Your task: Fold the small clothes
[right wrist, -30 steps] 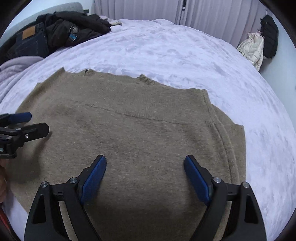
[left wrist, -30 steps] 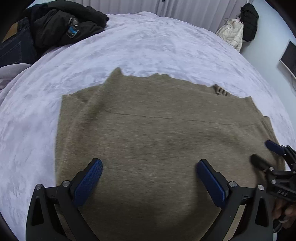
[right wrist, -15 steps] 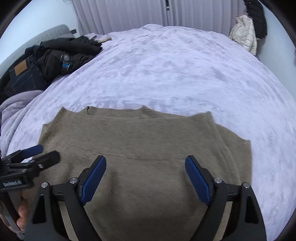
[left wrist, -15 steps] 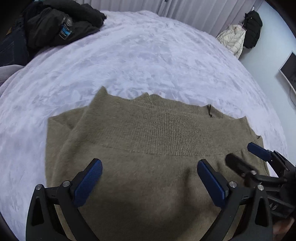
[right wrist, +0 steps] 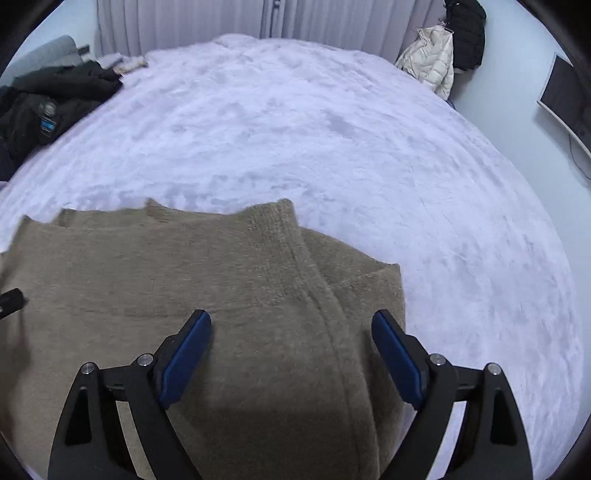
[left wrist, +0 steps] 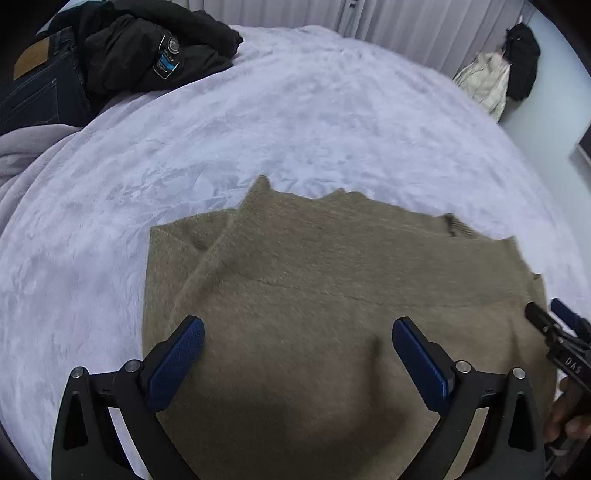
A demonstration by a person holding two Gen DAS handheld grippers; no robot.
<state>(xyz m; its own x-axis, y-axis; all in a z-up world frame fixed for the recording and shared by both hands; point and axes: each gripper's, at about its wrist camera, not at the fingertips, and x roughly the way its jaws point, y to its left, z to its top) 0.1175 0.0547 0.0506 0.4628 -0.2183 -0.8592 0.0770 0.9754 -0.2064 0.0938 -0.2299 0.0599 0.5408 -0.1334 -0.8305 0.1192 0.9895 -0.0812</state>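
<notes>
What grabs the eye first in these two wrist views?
The olive-brown sweater lying flat on the pale lilac bedspread, filling the near half of both views, its sleeve already folded in. Next, the blue-padded left tongs and right tongs, both open above the knit and holding nothing. A dark heap of clothes sits at the bed's far left corner.

Olive-tan sweater [left wrist: 332, 295], plain knit with a ribbed band along its far edge. Beneath the sweater: pale lavender bedspread [left wrist: 295, 110], faintly mottled. Far left of the sweater: black jacket [left wrist: 147, 55] with a blue-and-white label, dark navy jeans [left wrist: 40, 92] with a tan patch, grey fabric [left wrist: 22, 147]. Far right of the sweater: cream puffer jacket [right wrist: 430, 61] and black coat [right wrist: 467, 33]. Blue pads on black fingers on left gripper [left wrist: 297, 356] and right gripper [right wrist: 291, 350].
</notes>
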